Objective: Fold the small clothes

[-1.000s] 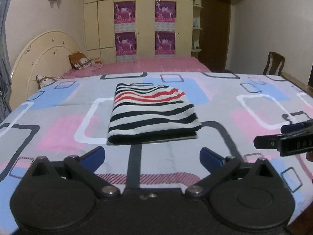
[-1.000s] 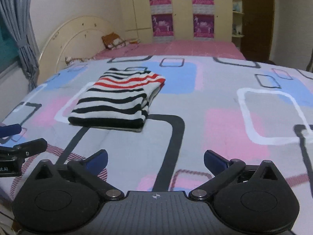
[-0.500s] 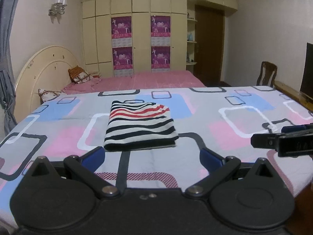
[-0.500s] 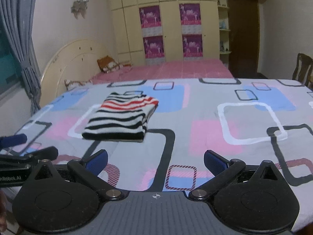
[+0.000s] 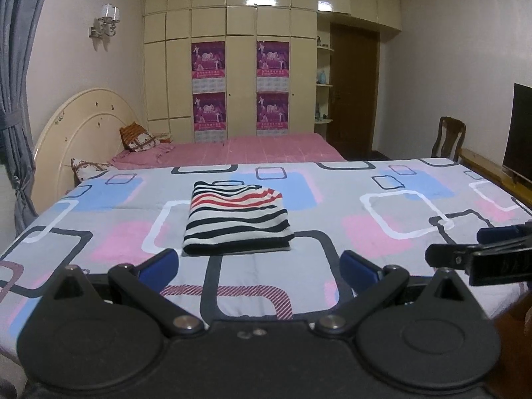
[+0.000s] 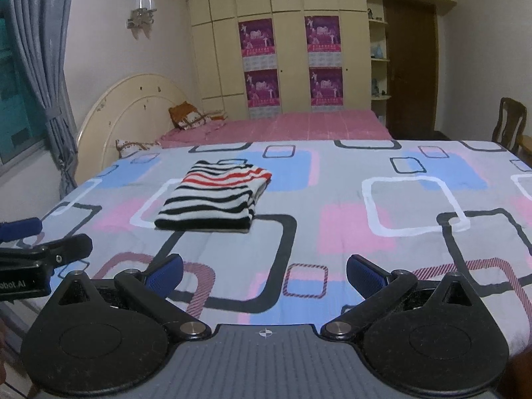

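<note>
Striped top, folded into a neat rectangle, lies on the patterned bedspread left of the bed's middle, its black, white and red bands facing up. Both tools hang low at the near edge of the bed, well apart from the garment: the left gripper with its blue-padded fingers spread wide and empty, the right gripper likewise open with nothing between its fingers. Only the left wrist view takes in the dark screen at the far right; only the right wrist view shows the window behind the grey curtain. Each camera catches just the tip of the other tool at its frame edge. How many layers the folded top holds cannot be made out.
</note>
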A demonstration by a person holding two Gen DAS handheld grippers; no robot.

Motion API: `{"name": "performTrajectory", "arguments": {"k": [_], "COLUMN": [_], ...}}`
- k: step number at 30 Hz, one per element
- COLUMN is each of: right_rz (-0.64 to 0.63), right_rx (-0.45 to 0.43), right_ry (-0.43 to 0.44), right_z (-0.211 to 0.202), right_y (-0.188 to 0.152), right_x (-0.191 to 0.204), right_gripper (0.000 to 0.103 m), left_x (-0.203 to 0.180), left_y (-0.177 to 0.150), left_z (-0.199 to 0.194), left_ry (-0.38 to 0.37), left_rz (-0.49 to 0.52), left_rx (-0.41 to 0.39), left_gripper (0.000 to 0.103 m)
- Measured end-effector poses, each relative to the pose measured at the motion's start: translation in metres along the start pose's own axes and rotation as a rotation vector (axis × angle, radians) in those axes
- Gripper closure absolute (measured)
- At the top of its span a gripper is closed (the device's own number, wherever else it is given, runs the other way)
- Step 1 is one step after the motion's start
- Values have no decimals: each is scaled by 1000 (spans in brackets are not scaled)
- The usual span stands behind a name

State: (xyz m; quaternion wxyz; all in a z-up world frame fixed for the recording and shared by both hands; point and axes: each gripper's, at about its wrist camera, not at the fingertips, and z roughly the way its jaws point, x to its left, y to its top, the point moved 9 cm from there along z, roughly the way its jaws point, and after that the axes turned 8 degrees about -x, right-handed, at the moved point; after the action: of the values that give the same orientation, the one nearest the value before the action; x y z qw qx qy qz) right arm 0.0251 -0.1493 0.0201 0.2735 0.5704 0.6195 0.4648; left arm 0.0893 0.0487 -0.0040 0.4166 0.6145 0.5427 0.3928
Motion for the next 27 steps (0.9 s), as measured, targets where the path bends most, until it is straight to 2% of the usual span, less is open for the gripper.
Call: {"name": "performTrajectory", "arguments": {"k": [27], "right_rz": [-28], "right_rx": [-13], "right_ry": [10], "right_z": [1], "right_y": [8], "right_x": [8], "right_gripper": [0], "left_x": [7], "left_y": [-1], "left_z": [-3], "left_ry": [12], "left_rz": [-14], "left_rx": [-6], "left_gripper": [0]}}
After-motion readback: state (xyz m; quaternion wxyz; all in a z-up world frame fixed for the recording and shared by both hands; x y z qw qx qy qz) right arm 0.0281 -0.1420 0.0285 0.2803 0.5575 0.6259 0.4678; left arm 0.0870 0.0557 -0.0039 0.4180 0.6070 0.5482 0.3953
